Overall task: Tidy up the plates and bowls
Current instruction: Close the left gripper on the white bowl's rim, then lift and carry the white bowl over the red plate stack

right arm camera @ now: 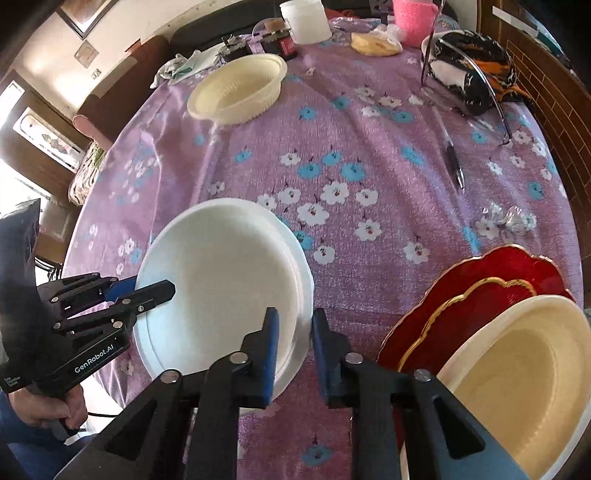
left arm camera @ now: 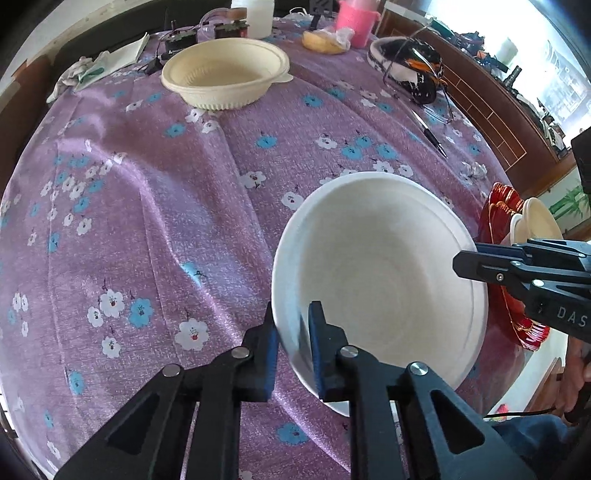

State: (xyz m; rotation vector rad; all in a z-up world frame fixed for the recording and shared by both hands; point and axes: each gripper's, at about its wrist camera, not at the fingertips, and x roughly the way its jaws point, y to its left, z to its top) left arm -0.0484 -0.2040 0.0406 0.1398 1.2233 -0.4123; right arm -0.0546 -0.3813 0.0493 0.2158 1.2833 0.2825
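A white bowl (left arm camera: 376,266) (right arm camera: 221,273) sits on the purple flowered tablecloth (left arm camera: 147,221) near the front. My left gripper (left arm camera: 293,350) (right arm camera: 155,290) is shut on its left rim, one pad inside and one outside. On the opposite rim my right gripper (right arm camera: 293,350) (left arm camera: 469,264) is shut the same way. A ribbed cream bowl (left arm camera: 225,74) (right arm camera: 240,88) stands far back on the table. To the right, two red gold-edged plates (right arm camera: 480,291) (left arm camera: 498,206) lie stacked with a cream bowl (right arm camera: 517,376) (left arm camera: 535,221) on top.
A pen (right arm camera: 454,162) and a crumpled wrapper (right arm camera: 509,218) lie right of centre. At the back stand a wire rack with a black and orange item (right arm camera: 469,70), a pink cup (right arm camera: 413,18), a white jar (right arm camera: 306,18) and bagged bread (right arm camera: 376,42). A person's hand (right arm camera: 48,410) holds the left gripper.
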